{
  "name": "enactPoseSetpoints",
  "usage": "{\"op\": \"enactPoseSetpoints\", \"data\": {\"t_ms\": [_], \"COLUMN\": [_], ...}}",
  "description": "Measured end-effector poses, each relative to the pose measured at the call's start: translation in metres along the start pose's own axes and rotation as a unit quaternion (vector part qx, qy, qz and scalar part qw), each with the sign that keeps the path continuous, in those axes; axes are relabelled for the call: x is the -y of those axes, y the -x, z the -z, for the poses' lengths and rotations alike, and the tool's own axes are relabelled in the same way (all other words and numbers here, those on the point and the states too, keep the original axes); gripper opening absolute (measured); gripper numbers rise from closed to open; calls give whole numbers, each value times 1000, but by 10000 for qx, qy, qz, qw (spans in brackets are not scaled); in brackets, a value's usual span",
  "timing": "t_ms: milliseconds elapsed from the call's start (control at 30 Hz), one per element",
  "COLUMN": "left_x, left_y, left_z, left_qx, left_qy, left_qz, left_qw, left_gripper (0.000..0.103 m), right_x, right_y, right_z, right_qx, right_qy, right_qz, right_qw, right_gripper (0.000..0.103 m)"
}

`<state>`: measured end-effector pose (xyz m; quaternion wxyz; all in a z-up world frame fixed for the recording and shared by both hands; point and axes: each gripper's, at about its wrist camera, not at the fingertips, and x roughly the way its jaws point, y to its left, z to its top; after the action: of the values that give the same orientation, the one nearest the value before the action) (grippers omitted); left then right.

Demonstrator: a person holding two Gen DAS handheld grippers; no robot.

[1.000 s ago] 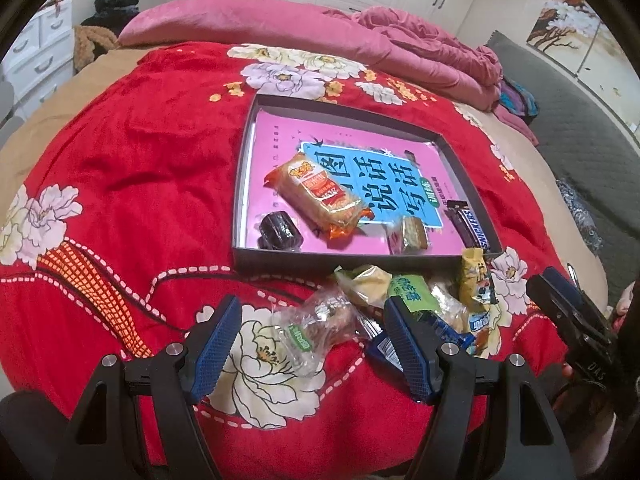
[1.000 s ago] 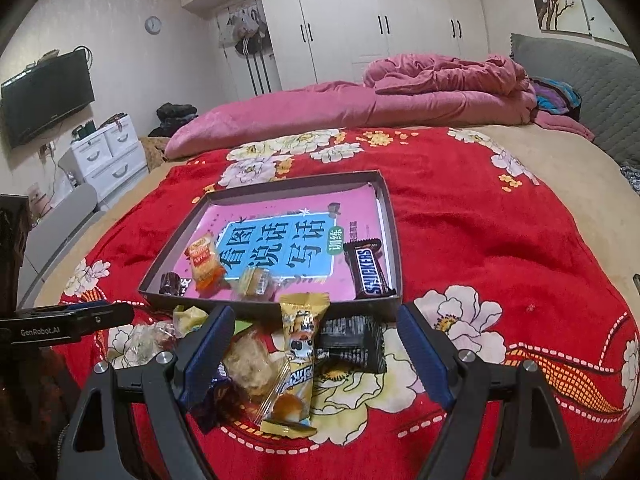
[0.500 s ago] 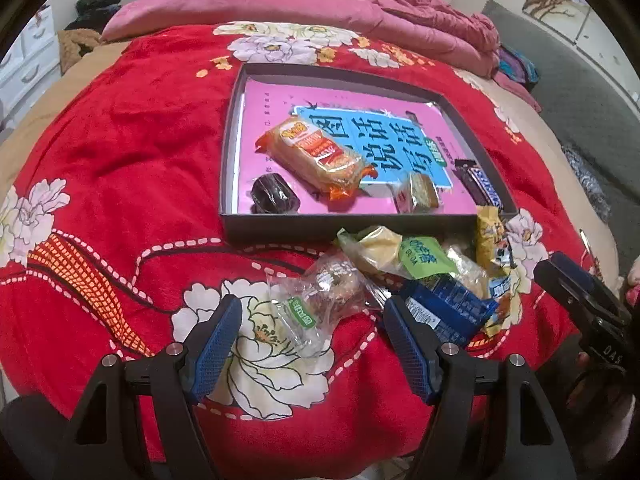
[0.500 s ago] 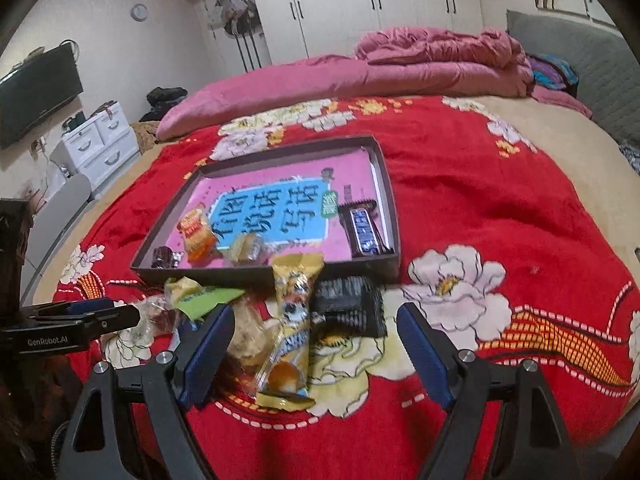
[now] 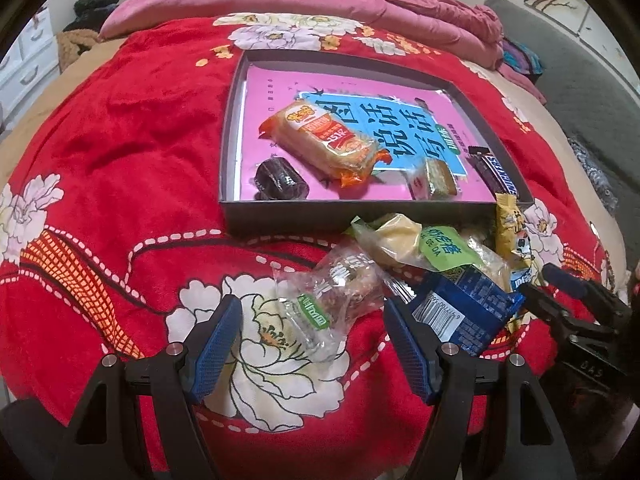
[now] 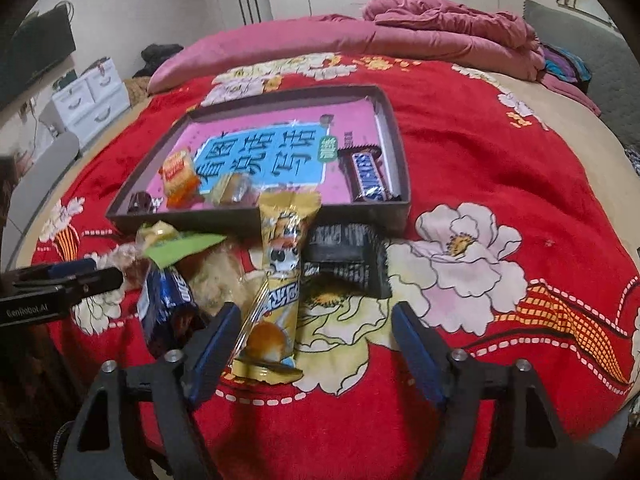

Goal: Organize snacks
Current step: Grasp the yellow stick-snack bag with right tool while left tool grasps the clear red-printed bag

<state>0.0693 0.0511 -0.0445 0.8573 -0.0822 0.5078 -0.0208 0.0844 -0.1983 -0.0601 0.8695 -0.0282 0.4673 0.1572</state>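
A dark shallow tray (image 5: 280, 216) lined with a pink book holds an orange-wrapped cake (image 5: 324, 140), a dark round snack (image 5: 280, 180), a small wrapped square (image 5: 436, 178) and a Snickers bar (image 6: 368, 176). Loose snacks lie in front of the tray. My left gripper (image 5: 312, 344) is open just above the blanket, with a clear-wrapped snack (image 5: 340, 296) reaching between its fingers. My right gripper (image 6: 316, 348) has its jaws closing. The lower end of a yellow packet (image 6: 280, 280) lies between them by the left pad, and the pads are not pressing on it.
A blue packet (image 5: 468, 312), a green-labelled packet (image 5: 436, 248) and a black packet (image 6: 348, 256) crowd the pile. Everything rests on a red flowered blanket (image 5: 120, 140) on a bed, with a pink quilt (image 6: 440, 32) at the far end. White drawers (image 6: 88, 100) stand at the left.
Both grippers have sunk closer to the snack pile, so the snacks look larger. The right gripper's jaws have narrowed a little. The snacks have not moved.
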Motion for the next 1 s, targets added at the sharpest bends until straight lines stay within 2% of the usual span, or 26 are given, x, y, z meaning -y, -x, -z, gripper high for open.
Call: {"op": "enactPoseSetpoints", "data": {"t_ms": [133,300,533,667,1000], "left_x": [1,0,0,3,10], "left_y": [-2,-8,-13,-18,-28], "left_z": [0,0,-3,-5,-10], "left_qx": [3,-35,12,27,58], "left_qy": [-29,-34,-99,-192,-291], "left_qz": [22,-34,-54,-44,142], "left_qw": [10000,10000,9999,9998,9995], "left_gripper": [75,75,75,75,75], "right_x": [-2,-10,-7,-10,5], "right_y": [-5,-12,-19,-23,-13], "right_z": [2,1,-2,-6,-7], "right_qx": [-70,-118,-164,-149,-2], "right_qy": [7,151,45,141,-190], "right_qz": [-91,-218,-369,-616,-824], "right_qw": [9999,9996,9992,9979,9964], "right_gripper": [62,49,42,25,25]}}
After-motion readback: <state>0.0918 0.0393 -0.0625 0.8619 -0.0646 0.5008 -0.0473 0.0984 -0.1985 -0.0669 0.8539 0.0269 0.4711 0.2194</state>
